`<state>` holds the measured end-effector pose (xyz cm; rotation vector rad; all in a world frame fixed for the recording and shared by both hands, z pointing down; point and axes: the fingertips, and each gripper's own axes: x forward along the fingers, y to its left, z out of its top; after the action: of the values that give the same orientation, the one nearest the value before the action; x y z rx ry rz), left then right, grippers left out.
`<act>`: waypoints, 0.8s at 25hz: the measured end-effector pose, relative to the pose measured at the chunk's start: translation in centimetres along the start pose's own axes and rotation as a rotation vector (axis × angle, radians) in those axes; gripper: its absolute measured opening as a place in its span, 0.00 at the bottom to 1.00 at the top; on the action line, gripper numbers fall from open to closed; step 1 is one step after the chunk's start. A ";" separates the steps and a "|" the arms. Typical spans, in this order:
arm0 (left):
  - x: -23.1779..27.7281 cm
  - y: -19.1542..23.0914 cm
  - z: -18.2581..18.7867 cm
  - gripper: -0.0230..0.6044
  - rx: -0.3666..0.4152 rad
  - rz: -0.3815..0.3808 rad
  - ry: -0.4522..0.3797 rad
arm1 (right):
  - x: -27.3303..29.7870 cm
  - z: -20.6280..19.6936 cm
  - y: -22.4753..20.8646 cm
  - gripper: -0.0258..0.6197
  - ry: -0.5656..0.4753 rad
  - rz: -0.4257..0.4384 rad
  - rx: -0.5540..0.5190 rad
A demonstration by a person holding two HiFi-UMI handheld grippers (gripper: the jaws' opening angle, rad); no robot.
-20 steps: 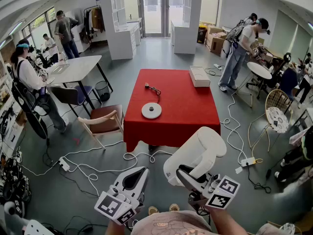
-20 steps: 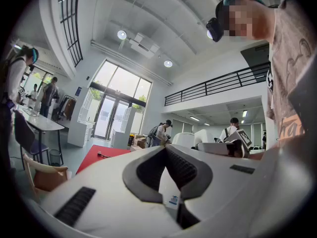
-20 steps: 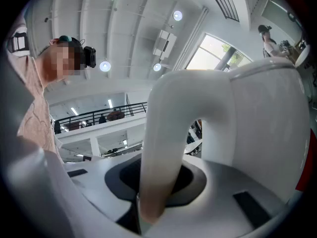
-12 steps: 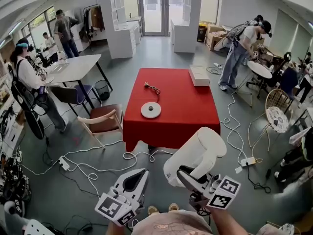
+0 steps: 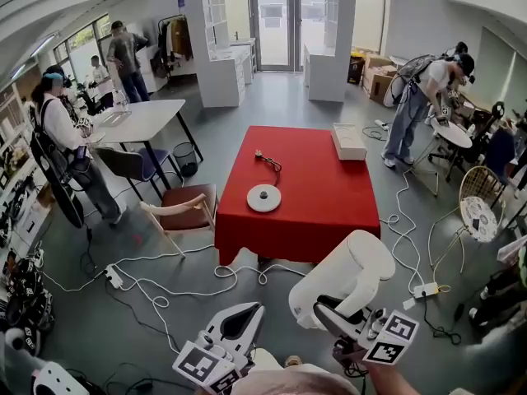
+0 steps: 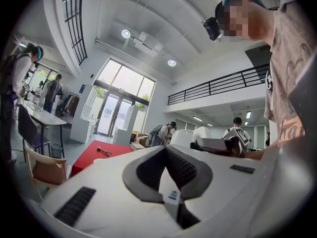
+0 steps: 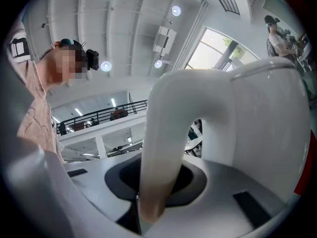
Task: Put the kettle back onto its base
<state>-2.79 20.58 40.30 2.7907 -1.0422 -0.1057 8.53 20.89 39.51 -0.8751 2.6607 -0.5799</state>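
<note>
The white kettle point(image 5: 349, 276) hangs over the grey floor at the lower right of the head view, short of the red table point(image 5: 329, 179). My right gripper point(image 5: 331, 314) is shut on its handle point(image 7: 166, 143), which fills the middle of the right gripper view, with the kettle body point(image 7: 265, 118) beyond. The round white base point(image 5: 263, 197) lies on the table's near left part, and its cord and plug point(image 5: 265, 160) lie behind it. My left gripper point(image 5: 240, 322) is at the bottom centre, shut and empty point(image 6: 167, 155).
A flat white box point(image 5: 349, 141) lies on the table's far right. A wooden chair point(image 5: 183, 208) stands at the table's left side. White cables point(image 5: 156, 278) and a power strip point(image 5: 113, 276) lie on the floor ahead. People stand at the left point(image 5: 66, 138) and right point(image 5: 420, 105).
The table and base have shifted slightly down and right in the head view, and both grippers sit lower in it. The right gripper's hold on the kettle handle is unchanged.
</note>
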 end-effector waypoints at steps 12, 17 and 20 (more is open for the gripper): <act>2.3 4.9 0.5 0.03 -0.002 0.027 0.041 | 3.1 0.7 -3.8 0.19 0.008 0.001 0.004; 4.7 6.8 0.9 0.03 -0.001 0.002 0.056 | 5.1 1.6 -5.9 0.19 0.010 0.006 0.016; 6.2 8.8 1.1 0.03 -0.009 -0.011 0.062 | 7.0 2.1 -7.4 0.19 0.009 -0.001 0.019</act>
<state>-3.92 9.80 40.64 2.7729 -1.0102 -0.0245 7.62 10.58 40.05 -0.8709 2.6581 -0.6101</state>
